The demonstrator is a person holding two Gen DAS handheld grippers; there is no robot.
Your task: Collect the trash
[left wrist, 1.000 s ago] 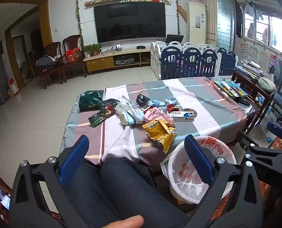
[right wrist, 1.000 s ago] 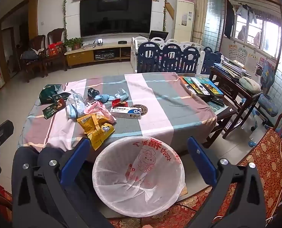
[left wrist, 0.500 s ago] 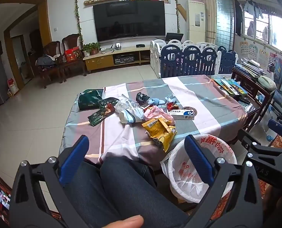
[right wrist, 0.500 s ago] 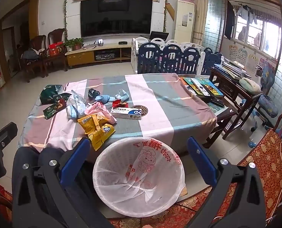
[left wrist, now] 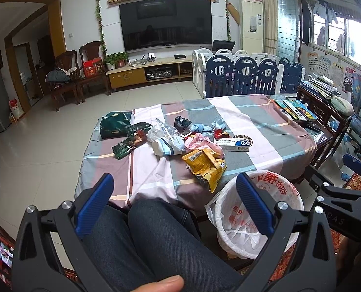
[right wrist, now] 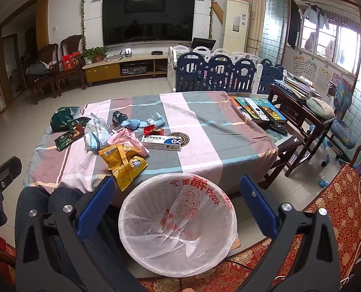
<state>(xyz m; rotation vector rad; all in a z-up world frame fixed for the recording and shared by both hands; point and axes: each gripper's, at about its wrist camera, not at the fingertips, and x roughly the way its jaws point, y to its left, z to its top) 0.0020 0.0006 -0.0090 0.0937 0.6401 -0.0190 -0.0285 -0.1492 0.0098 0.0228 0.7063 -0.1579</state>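
The left gripper (left wrist: 174,203), black-framed with ribbed blue pads, hangs with its jaws spread wide and nothing between them, just above the person's dark-jeaned lap (left wrist: 141,238). The right gripper (right wrist: 176,202), of the same build, is equally wide apart and empty, poised directly over the white plastic wastebasket lined with a thin white bag printed in red (right wrist: 178,228), which stands on the floor touching the near edge of the table

Ahead of both grippers lies the low table covered with a pink, grey and mauve checked cloth (right wrist: 204,131). The trash sits in a loose heap on the part of the cloth nearest the left gripper: a crumpled yellow snack bag (right wrist: 123,163) at the near edge, just beyond the basket rim; behind it a pink plastic wrapper (right wrist: 124,138) and a white and blue toothpaste box (right wrist: 162,142); further out a clear plastic bag (right wrist: 96,127), a light blue crumpled cloth or wrapper (right wrist: 134,123), a small red wrapper (right wrist: 151,129), and dark green foil packets (right wrist: 66,119) at the far left corner

To the right of the right gripper, a stack of colourful books (right wrist: 258,108) rests on the table's far right edge
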